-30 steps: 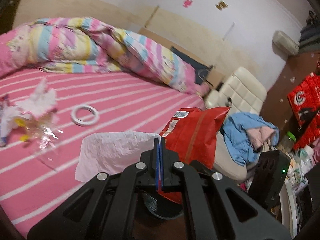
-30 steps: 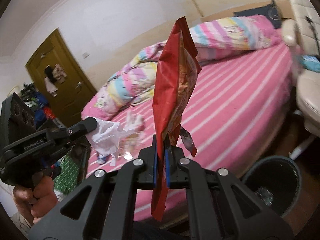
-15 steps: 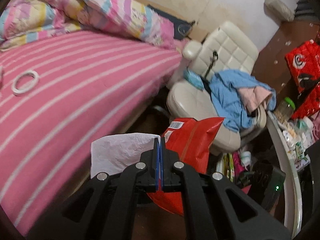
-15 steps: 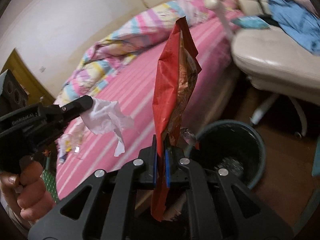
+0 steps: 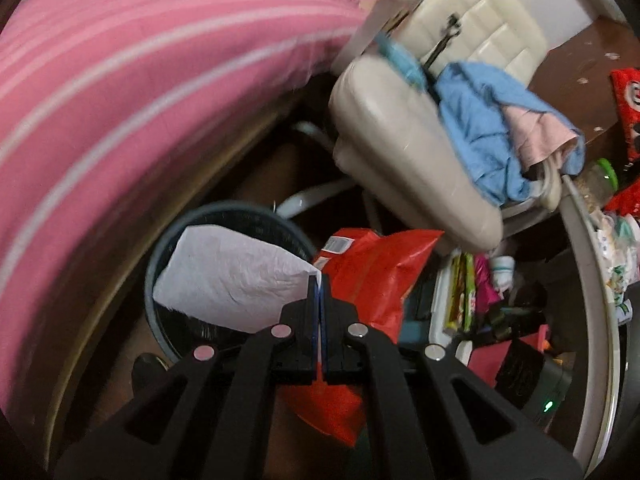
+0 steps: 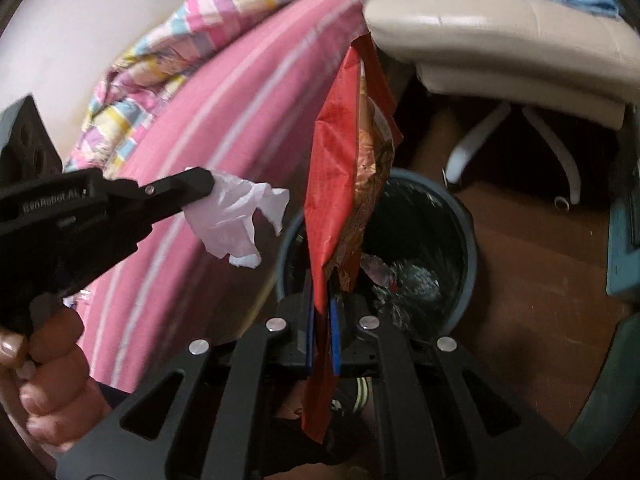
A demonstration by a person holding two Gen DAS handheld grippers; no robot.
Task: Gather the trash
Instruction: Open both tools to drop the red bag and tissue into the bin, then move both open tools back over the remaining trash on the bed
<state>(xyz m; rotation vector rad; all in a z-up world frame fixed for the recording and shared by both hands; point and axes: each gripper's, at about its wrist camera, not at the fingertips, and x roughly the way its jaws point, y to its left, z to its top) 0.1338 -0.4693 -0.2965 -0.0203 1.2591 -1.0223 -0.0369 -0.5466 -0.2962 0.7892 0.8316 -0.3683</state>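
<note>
My left gripper [image 5: 319,280] is shut on a crumpled white tissue [image 5: 232,278] and holds it over the rim of a dark round trash bin [image 5: 160,252] on the floor beside the bed. My right gripper [image 6: 322,300] holds a red snack bag [image 6: 352,168] upright above the same bin [image 6: 470,264]; its blue pads stand slightly apart around the bag. The bag also shows in the left wrist view [image 5: 376,276]. The left gripper with the tissue [image 6: 236,216] shows in the right wrist view, left of the bag. Foil scraps [image 6: 408,280] lie inside the bin.
A pink striped bed [image 5: 120,80] runs along the left. A cream office chair [image 5: 408,152] with blue and pink clothes [image 5: 488,124] stands just behind the bin. Its white legs [image 6: 560,160] reach near the bin. Clutter [image 5: 480,292] fills the floor at right.
Both grippers have swung away from the bed and down toward the floor, carrying the tissue and the red bag over the trash bin. The right pads look a little wider apart than before.
</note>
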